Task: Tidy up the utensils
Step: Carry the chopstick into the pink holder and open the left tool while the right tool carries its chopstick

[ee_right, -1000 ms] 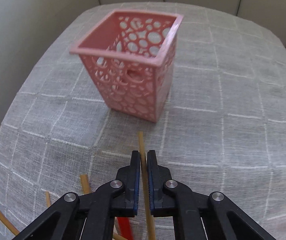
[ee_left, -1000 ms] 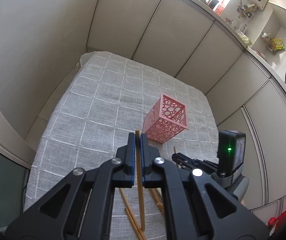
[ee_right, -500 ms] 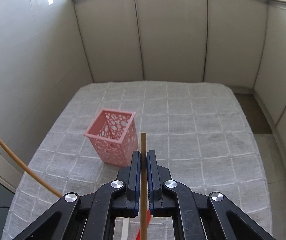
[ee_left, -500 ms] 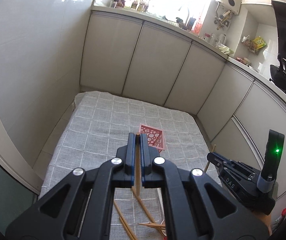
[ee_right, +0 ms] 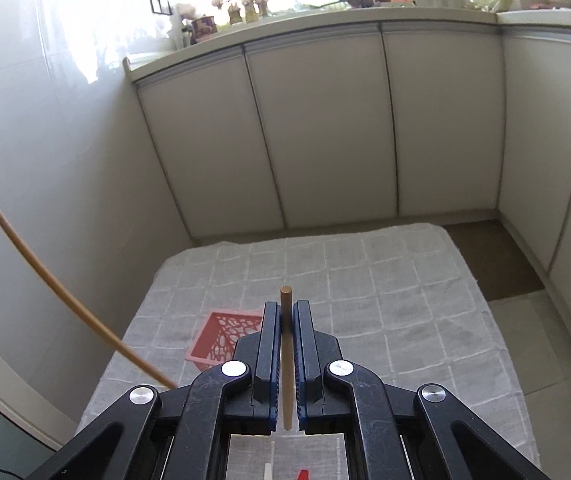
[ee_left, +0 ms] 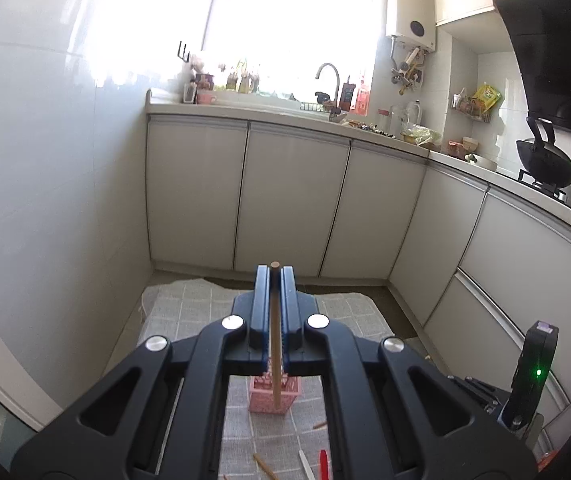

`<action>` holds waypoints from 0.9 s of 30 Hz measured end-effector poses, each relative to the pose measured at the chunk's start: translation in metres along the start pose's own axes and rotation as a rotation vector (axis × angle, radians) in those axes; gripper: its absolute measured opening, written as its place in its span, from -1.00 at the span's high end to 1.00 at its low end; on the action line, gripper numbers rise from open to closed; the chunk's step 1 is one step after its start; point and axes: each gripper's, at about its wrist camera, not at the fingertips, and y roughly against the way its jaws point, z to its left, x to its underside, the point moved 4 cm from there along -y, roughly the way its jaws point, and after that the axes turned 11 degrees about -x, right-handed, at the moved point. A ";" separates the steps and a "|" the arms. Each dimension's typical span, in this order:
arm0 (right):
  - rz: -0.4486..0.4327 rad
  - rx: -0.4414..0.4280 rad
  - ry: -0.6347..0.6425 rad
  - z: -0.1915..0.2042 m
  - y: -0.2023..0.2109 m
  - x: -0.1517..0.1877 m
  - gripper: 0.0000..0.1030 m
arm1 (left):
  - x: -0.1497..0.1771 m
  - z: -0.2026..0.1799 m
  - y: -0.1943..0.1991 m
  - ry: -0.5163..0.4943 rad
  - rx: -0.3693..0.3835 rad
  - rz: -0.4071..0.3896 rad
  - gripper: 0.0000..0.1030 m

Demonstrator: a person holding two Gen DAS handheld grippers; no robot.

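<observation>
My left gripper (ee_left: 274, 276) is shut on a wooden chopstick (ee_left: 274, 344) that hangs down over the pink perforated holder (ee_left: 272, 400) on the grey checked cloth (ee_left: 189, 312). My right gripper (ee_right: 285, 310) is shut on another wooden chopstick (ee_right: 286, 360), held high above the cloth (ee_right: 405, 300). The pink holder (ee_right: 225, 334) stands left of and below the right gripper. The left gripper's chopstick (ee_right: 45, 276) crosses the left side of the right wrist view.
Loose chopsticks (ee_left: 263, 465), a white utensil (ee_left: 305, 465) and a red utensil (ee_left: 323, 465) lie on the cloth near its front edge. White cabinets (ee_right: 325, 128) stand behind, a white wall on the left. The other gripper's body (ee_left: 529, 376) is at the right.
Both grippers have risen high above the cloth with their chopsticks and tilted up, so the holder now looks small and low. The kitchen counter and window have come into view.
</observation>
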 end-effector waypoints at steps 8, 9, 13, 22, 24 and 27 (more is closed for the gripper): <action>0.000 0.011 -0.031 -0.014 -0.005 -0.001 0.91 | 0.007 -0.022 -0.050 -0.076 -0.037 -0.023 0.90; -0.005 0.012 -0.037 -0.017 -0.004 -0.003 0.91 | 0.012 -0.023 -0.058 -0.087 -0.044 -0.017 0.90; -0.039 0.019 -0.062 -0.023 0.002 -0.010 0.91 | 0.024 -0.022 -0.085 -0.080 -0.054 0.026 0.90; -0.154 -0.014 -0.114 -0.018 0.022 -0.039 0.91 | 0.041 -0.012 -0.114 -0.033 -0.044 0.138 0.90; -0.177 -0.023 -0.122 -0.015 0.026 -0.046 0.91 | 0.045 -0.013 -0.119 -0.037 -0.042 0.158 0.90; -0.202 -0.030 -0.122 -0.010 0.031 -0.053 0.91 | 0.050 -0.011 -0.127 -0.030 -0.024 0.201 0.75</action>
